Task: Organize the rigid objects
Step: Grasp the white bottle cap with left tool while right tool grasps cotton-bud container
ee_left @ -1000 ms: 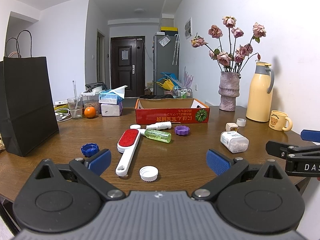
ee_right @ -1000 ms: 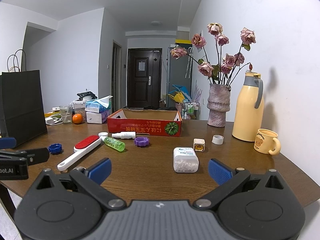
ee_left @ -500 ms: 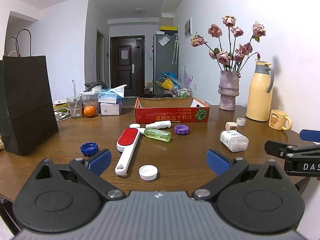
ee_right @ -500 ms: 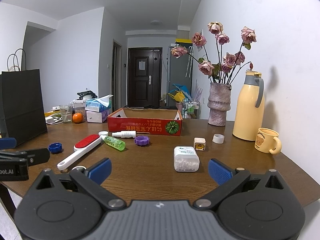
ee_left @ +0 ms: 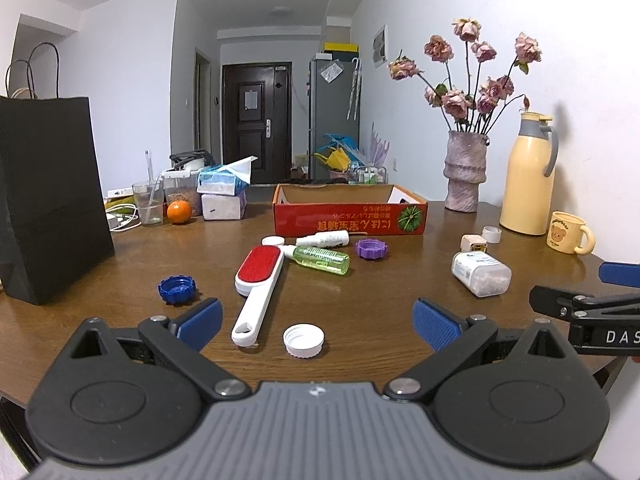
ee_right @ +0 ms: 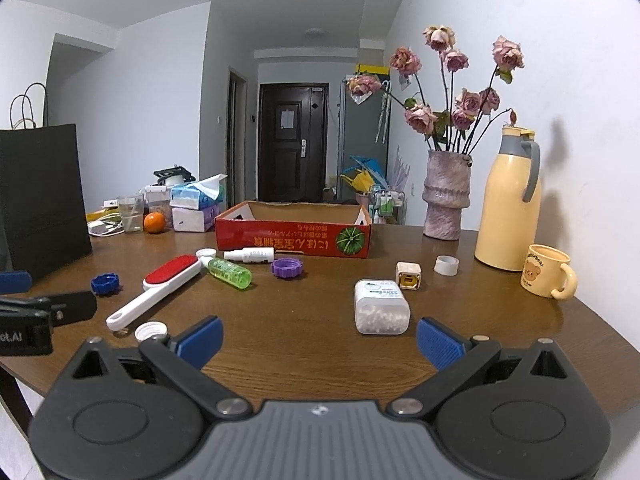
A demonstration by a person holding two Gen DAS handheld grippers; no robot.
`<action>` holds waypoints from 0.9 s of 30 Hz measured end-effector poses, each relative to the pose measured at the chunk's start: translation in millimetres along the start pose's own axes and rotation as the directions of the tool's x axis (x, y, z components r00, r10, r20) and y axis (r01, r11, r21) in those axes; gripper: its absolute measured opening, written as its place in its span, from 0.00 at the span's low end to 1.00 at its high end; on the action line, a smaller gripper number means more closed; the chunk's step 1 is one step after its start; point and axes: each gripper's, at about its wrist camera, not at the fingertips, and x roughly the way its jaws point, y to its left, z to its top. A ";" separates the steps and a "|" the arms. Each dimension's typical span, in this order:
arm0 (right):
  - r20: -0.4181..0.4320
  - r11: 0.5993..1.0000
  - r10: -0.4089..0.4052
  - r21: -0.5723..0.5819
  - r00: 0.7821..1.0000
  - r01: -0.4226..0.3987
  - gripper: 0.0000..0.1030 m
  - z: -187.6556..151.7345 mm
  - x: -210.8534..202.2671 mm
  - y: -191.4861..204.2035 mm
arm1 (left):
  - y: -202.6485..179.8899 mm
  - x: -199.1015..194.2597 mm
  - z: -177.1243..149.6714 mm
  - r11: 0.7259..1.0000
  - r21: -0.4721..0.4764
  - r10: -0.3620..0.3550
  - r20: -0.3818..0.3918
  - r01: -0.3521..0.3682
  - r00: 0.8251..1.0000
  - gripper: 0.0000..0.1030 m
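Note:
Loose items lie on a brown table: a red-and-white lint brush point(ee_left: 258, 285) point(ee_right: 160, 284), a green bottle point(ee_left: 320, 259) point(ee_right: 230, 273), a white spray bottle point(ee_left: 325, 238) point(ee_right: 250, 255), a purple cap point(ee_left: 371, 249) point(ee_right: 286, 268), a blue cap point(ee_left: 176, 289) point(ee_right: 105, 283), a white cap point(ee_left: 303, 340) point(ee_right: 150, 331) and a clear pill box point(ee_left: 480, 273) point(ee_right: 381, 311). An open red cardboard box point(ee_left: 348, 212) point(ee_right: 294, 230) stands behind them. My left gripper point(ee_left: 318, 322) is open just before the white cap. My right gripper point(ee_right: 318, 338) is open just short of the pill box.
A black paper bag point(ee_left: 44, 196) stands at the left. A vase of roses point(ee_right: 446, 200), a yellow thermos point(ee_right: 510, 208) and a bear mug point(ee_right: 548, 276) stand along the right wall. A small beige cube point(ee_right: 408, 276), a white ring point(ee_right: 446, 265), tissue boxes point(ee_left: 222, 196) and an orange point(ee_left: 179, 212) are also there.
Both grippers have edged slightly forward over the table; both remain open and empty. No object has moved.

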 end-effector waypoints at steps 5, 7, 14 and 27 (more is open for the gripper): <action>-0.022 1.000 0.002 -0.002 1.000 -0.002 1.00 0.9 15.9 0.6 | 4.6 16.3 -2.0 1.000 -0.007 0.003 -0.024 -0.004 1.000 1.00; -0.031 1.000 0.001 0.000 1.000 -0.001 1.00 0.8 22.3 0.2 | 6.1 23.8 -2.9 1.000 -0.010 0.000 -0.035 -0.001 0.999 1.00; -0.063 1.000 -0.010 0.004 0.998 0.011 1.00 0.3 44.7 -4.1 | 9.3 49.4 -6.3 1.000 -0.011 -0.008 -0.083 0.007 0.997 1.00; -0.126 0.999 -0.035 0.025 0.991 0.039 1.00 -5.1 92.2 -21.2 | 9.0 103.8 -17.1 1.000 -0.009 -0.025 -0.167 0.024 0.986 0.98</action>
